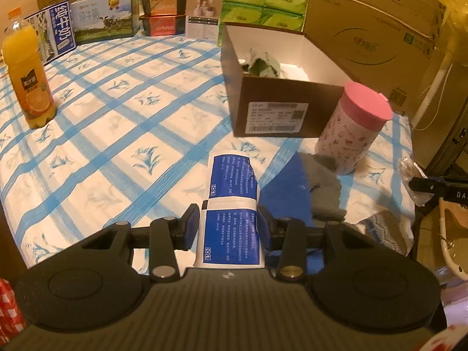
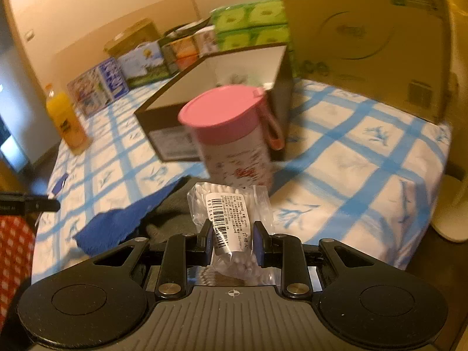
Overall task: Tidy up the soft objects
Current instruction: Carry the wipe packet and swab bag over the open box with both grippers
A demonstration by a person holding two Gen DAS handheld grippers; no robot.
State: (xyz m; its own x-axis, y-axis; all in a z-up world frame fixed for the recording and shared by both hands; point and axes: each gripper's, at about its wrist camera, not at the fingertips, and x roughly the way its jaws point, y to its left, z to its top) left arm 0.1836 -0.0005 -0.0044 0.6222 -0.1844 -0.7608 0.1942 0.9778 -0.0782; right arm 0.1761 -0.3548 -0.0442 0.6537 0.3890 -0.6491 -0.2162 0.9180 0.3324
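Glossy clear plastic bag (image 2: 231,219), matt cardboard box (image 1: 280,111), woven tablecloth (image 1: 117,134).

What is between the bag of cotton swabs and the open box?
The pink-lidded cup stands between the cotton swab bag and the open box, seen in the right wrist view.

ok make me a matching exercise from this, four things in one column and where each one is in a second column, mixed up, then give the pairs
Things:
1. blue and white printed packet
2. clear plastic bag of cotton swabs
3. pink-lidded floral canister
4. plastic bottle of orange juice

Places:
A. standing at the far left of the checked cloth
B. clamped in the right gripper
C. standing beside the open cardboard box
D. clamped in the left gripper

Pairs: 1-D, 2-B, 3-C, 4-A
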